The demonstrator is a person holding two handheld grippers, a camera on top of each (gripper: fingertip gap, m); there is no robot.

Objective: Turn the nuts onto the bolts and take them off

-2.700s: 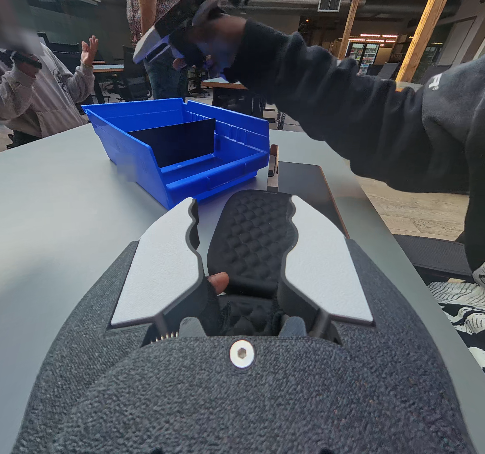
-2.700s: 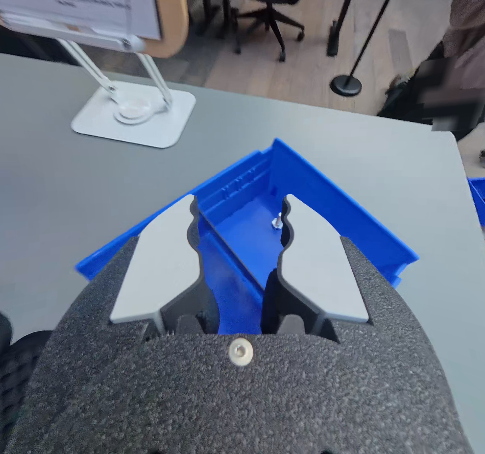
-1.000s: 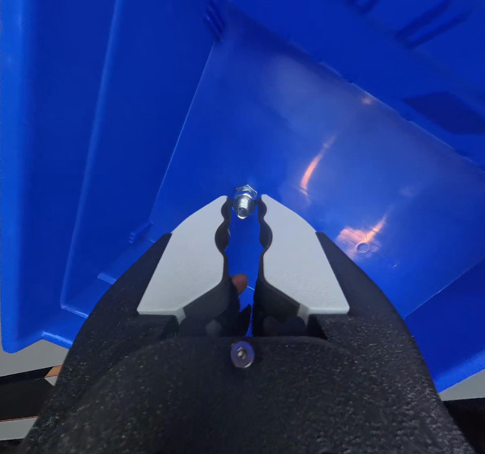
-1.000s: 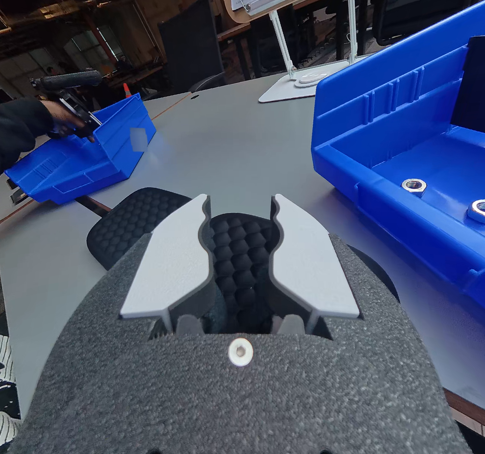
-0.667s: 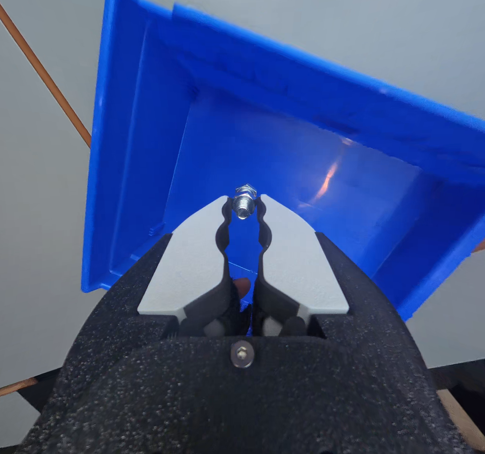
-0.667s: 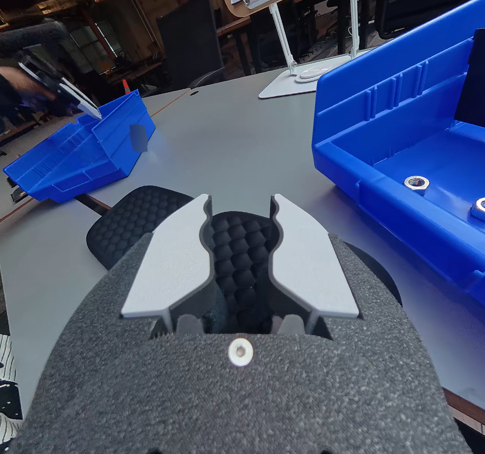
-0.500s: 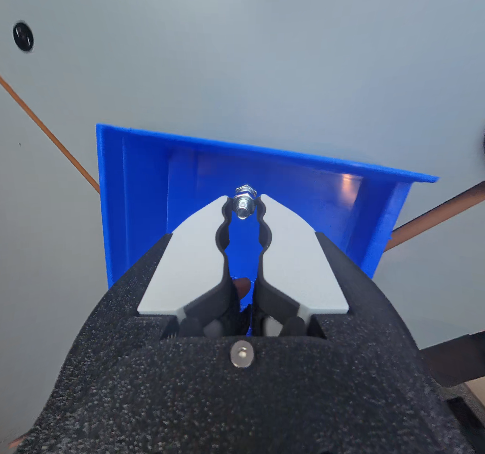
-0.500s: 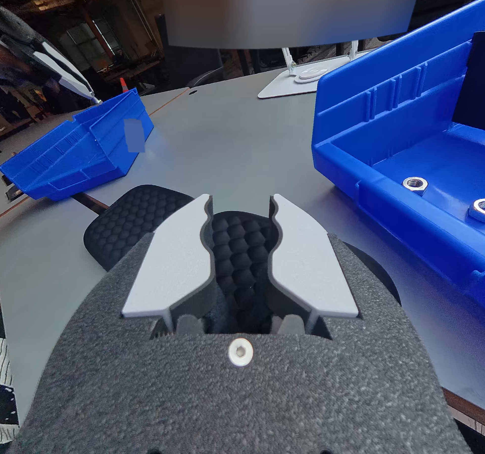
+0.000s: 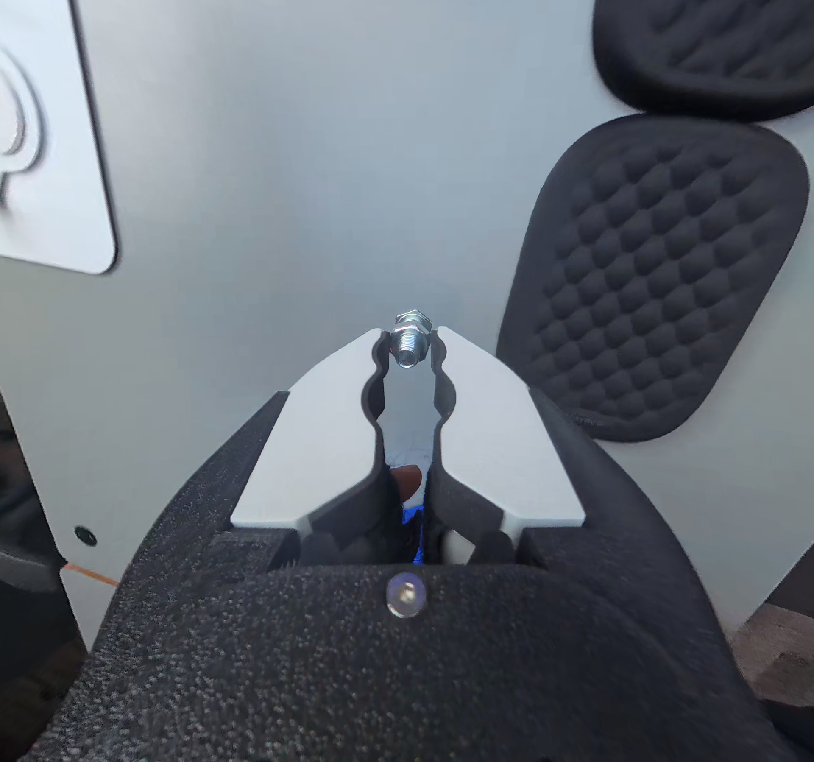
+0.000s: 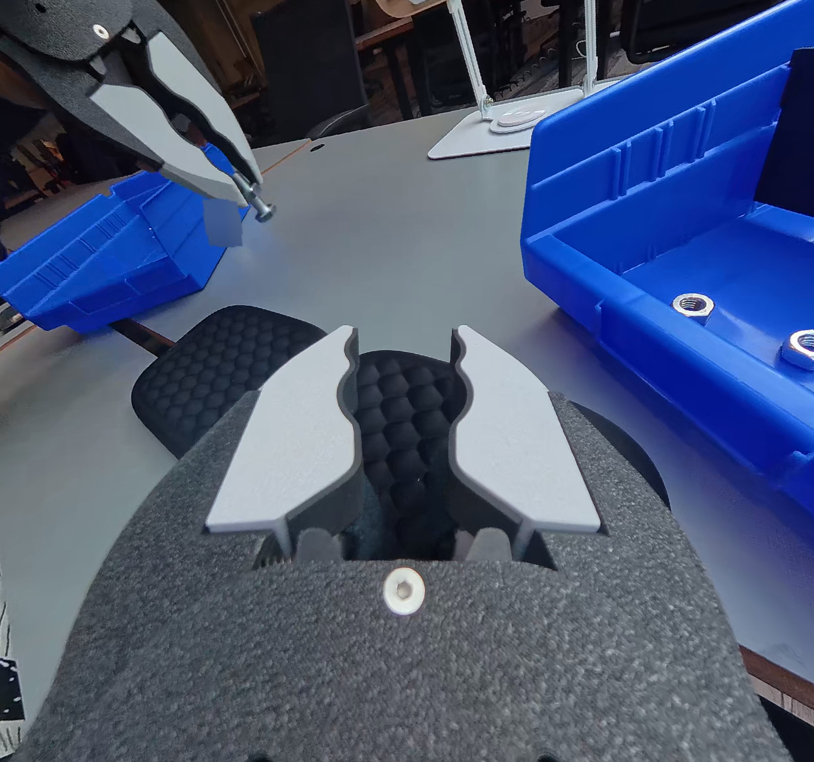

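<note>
Two nuts [image 10: 691, 304] lie loose on the floor of the big blue bin [image 10: 652, 194] at my 3 o'clock in the right wrist view, one near the front lip and the other [image 10: 799, 349] just beside it toward the edge of the frame; a dark divider [image 10: 788, 133] stands upright farther back in that bin. A smaller blue bin [image 10: 101, 256] sits at 9 o'clock on the grey table [image 10: 387, 230], tilted, and I cannot tell what it holds. My left gripper [image 9: 410, 337] is clamped on a bolt [image 9: 408, 346] at the very tips, threaded end pointing back at the camera, head out past the fingers; a collar sits under the head, and I cannot tell whether it is a nut or a washer. From the right wrist the same gripper [image 10: 246, 194] hangs at 10 o'clock above the table, just beside the small bin, with the bolt [image 10: 260, 207] sticking down and out of it. My right gripper [image 10: 403, 340] holds nothing, its jaws parted, low over a black dimpled pad [image 10: 396, 410]; a second pad [image 10: 220, 366] lies touching it at 9 o'clock. In the left wrist view both pads show at 2 o'clock [image 9: 652, 282] and 1 o'clock [image 9: 713, 22]. A stand's white base [image 10: 493, 133] rests at 12 o'clock.
</note>
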